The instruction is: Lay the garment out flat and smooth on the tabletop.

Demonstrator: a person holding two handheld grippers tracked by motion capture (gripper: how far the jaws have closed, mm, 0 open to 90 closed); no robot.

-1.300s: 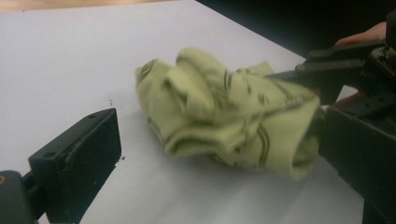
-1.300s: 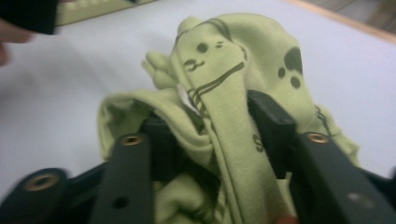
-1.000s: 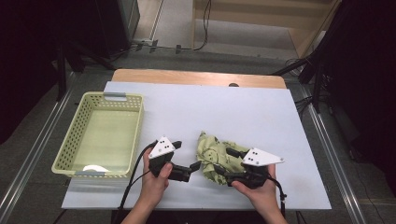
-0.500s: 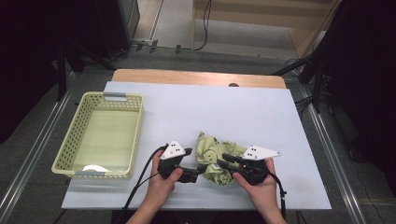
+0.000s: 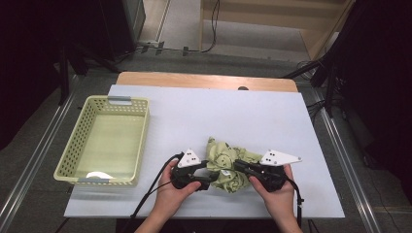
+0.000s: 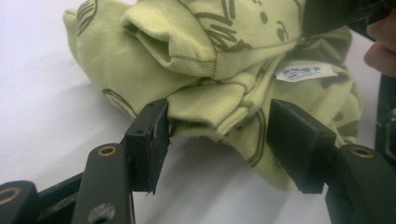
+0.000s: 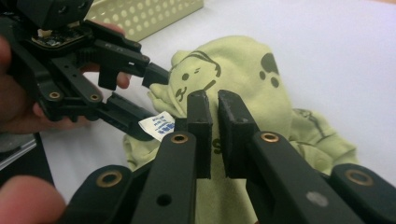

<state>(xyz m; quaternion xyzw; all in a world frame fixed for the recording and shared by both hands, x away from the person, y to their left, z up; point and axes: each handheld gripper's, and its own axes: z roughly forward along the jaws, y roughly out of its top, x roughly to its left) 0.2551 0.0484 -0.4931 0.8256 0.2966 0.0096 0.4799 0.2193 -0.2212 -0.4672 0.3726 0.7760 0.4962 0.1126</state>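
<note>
A crumpled light green garment with dark cartoon prints lies on the white table near the front edge. My left gripper comes in from the garment's left. In the left gripper view a thick fold of the garment lies between its jaws, which have just been closing; the left pad touches the fold's edge, but the fold is not squeezed. My right gripper comes in from the right. Its jaws have just been closing and now pinch a thin bit of the garment close to a white label.
A pale yellow perforated basket stands at the table's left, with a small white thing in its near end. Open white tabletop stretches behind the garment. Beyond the table's wooden far edge are dark floor, rails and cables.
My left hand has moved right, up to the garment, and its jaws have narrowed around a fold. My right gripper's jaws have closed on the cloth; that hand stayed put.
</note>
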